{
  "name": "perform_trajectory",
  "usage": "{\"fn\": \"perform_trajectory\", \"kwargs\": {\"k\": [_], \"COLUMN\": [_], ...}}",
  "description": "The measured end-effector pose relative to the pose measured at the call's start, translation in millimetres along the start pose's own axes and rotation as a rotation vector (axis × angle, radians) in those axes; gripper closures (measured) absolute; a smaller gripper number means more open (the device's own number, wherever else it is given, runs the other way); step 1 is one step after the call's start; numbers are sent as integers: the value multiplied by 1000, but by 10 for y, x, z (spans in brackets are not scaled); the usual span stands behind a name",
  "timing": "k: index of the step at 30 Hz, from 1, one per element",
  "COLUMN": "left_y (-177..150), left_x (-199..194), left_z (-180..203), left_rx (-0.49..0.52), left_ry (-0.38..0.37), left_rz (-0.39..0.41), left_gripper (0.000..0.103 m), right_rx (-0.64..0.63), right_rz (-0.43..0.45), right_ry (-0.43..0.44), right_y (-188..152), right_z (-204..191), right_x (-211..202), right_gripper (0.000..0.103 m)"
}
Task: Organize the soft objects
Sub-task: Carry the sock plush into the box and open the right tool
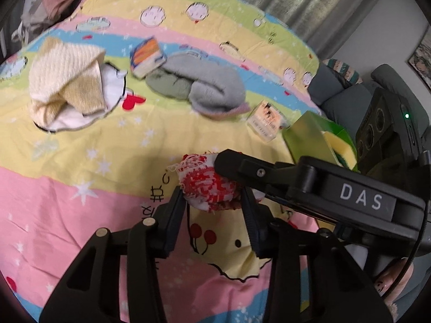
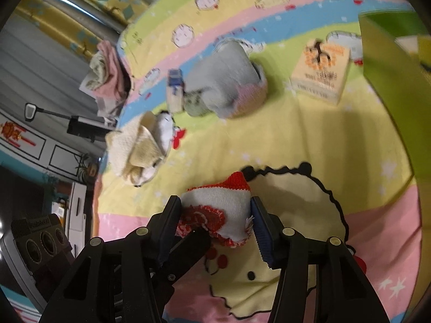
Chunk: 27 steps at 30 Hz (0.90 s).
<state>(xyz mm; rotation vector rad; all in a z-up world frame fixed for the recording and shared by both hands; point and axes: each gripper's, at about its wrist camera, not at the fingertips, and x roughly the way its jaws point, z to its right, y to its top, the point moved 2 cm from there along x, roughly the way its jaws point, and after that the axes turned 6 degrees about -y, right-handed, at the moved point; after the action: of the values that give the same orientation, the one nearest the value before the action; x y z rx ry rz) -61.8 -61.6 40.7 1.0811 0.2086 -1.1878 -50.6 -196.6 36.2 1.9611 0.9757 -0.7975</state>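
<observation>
bed sheet (image 1: 67, 193): huge cartoon print thing, pastel stripes in pink, yellow, green and blue with little stars and round faces. Covers the whole bed, everything else sits on it.

cream knit (image 1: 67, 78): biggest soft lump, a crumpled cream and beige knit on the far left in the left wrist view, lying partly over something white with a dark edge.

grey bundle (image 1: 212, 86): rolled-up grey fabric around the middle far part of the bed, pink trim at its near end, with a duller green piece tucked against its left side.

green box (image 1: 309, 137): off to the right, open, something yellow showing inside. In the right wrist view it fills the far right edge.

book (image 1: 146, 56): orange and blue cover, tilted, touching the far left end of the grey bundle.

small carton (image 2: 320, 76): cream with orange print, lying between the grey bundle and the green box, apart from both.

red and white cloth (image 1: 212, 185): the one being worked on. Small wad, red and white pattern with frayed edges, near middle of the bed just over the yellow cartoon face, and pinched from both sides.

left gripper (image 1: 214, 202): fingers clamped on the red and white cloth, one pad on each side of the wad.

right gripper (image 2: 215, 215): comes in from the right across the left wrist view, fingers also clamped on the same cloth, pressing both sides of its white part.
</observation>
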Motion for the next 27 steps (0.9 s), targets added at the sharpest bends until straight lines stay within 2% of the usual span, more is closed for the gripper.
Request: {"fn": "perform_trajectory", "kwargs": {"k": [6, 19, 27], "left_y": [35, 105, 140], "left_x": [-239, -623, -722], "left_z": [74, 208, 399], "left_rx": [33, 84, 126], "left_ry": [-2, -36, -94], "left_rz": [67, 167, 209], "left_gripper": [63, 63, 63], "right_rx": [-80, -145, -180], "right_rz": [110, 236, 311], "right_ry": [-8, 40, 23], "right_y": [-44, -150, -180], "right_z": [-255, -552, -608], "right_x": [-256, -622, -902], "right_gripper": [48, 48, 48]}}
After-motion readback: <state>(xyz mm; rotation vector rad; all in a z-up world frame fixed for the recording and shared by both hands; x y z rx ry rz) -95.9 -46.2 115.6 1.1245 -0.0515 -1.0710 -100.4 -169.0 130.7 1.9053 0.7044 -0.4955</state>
